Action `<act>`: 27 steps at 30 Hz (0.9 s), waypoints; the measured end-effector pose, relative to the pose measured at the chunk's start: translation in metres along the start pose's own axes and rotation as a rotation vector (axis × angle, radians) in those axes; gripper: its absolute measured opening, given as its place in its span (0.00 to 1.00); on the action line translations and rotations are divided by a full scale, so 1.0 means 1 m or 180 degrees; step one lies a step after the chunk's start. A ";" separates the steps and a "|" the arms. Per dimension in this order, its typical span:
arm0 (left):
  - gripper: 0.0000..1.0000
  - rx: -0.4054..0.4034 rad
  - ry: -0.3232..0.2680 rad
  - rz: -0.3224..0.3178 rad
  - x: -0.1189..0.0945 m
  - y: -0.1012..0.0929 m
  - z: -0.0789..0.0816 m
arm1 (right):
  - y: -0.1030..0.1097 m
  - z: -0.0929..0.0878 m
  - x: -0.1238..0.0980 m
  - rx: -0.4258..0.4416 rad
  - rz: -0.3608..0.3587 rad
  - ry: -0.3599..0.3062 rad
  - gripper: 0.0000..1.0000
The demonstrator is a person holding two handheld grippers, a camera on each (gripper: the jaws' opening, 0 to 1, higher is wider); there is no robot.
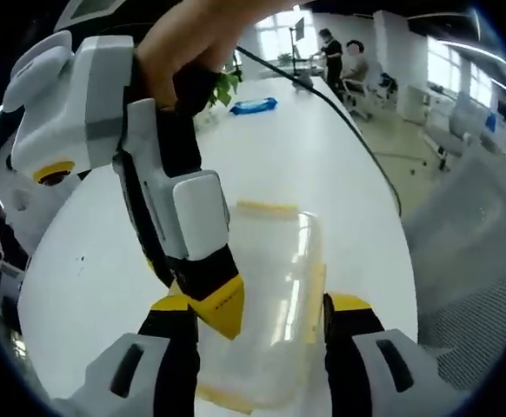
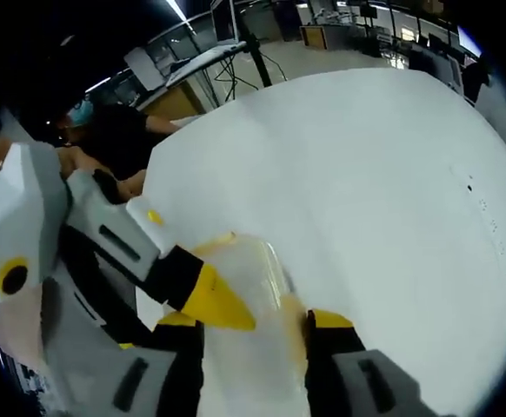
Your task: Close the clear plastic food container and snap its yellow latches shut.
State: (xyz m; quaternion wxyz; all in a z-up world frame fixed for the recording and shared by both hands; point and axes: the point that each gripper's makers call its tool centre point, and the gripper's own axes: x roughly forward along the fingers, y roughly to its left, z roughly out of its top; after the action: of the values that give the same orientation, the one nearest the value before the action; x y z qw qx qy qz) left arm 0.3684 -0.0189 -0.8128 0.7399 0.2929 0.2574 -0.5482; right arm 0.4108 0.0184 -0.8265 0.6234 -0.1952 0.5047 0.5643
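**Left gripper view and right gripper view: container between the jaws, lid on**

Left gripper view places the clear plastic food container (image 1: 270, 304) on the white table (image 1: 322, 156), directly ahead of the left gripper (image 1: 262, 317). The lid sits on the container. No contents can be made out through the plastic. Yellow latches (image 1: 267, 208) show along the far edge, the right edge and the near edge; whether they are snapped down cannot be told.

The left gripper's jaws stand wide, one on each side of the container, with the yellow-tipped ends at its near part. The right gripper (image 1: 223, 308) enters this view from the upper left, held by a hand (image 1: 192, 43), and its yellow tip rests at the container's left near corner. Dark lettering sits on that tip but is too small to read.

Right gripper view shows the same container (image 2: 253, 330) between the right gripper's (image 2: 253, 326) own jaws, which stand apart across it. The left gripper (image 2: 209, 300) comes in from the left, its yellow tip over the lid.

Beyond the container, a black cable (image 1: 340, 113) runs across the table, and a blue object (image 1: 253, 106) lies near a green plant (image 1: 223, 87) at the far end.
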 end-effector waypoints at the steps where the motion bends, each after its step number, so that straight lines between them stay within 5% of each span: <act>1: 0.57 0.0006 0.0006 0.0033 0.000 0.001 0.000 | 0.000 0.000 0.000 0.0018 -0.0005 -0.0001 0.44; 8: 0.57 -0.0191 0.0025 0.0450 0.001 0.000 -0.006 | 0.001 0.000 0.000 0.0033 -0.0052 -0.0064 0.45; 13: 0.56 -0.0205 -0.0081 0.0429 0.001 -0.006 -0.002 | 0.007 -0.008 0.000 -0.0003 0.0064 0.0163 0.43; 27: 0.57 -0.0183 -0.0070 0.0435 0.006 0.001 -0.002 | 0.002 -0.007 0.003 0.0036 0.0343 0.0174 0.40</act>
State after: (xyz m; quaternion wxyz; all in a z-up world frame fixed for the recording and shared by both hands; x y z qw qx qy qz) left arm 0.3706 -0.0210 -0.8185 0.7864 0.2823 0.2444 -0.4920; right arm 0.4057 0.0150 -0.8306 0.5791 -0.1796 0.5346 0.5887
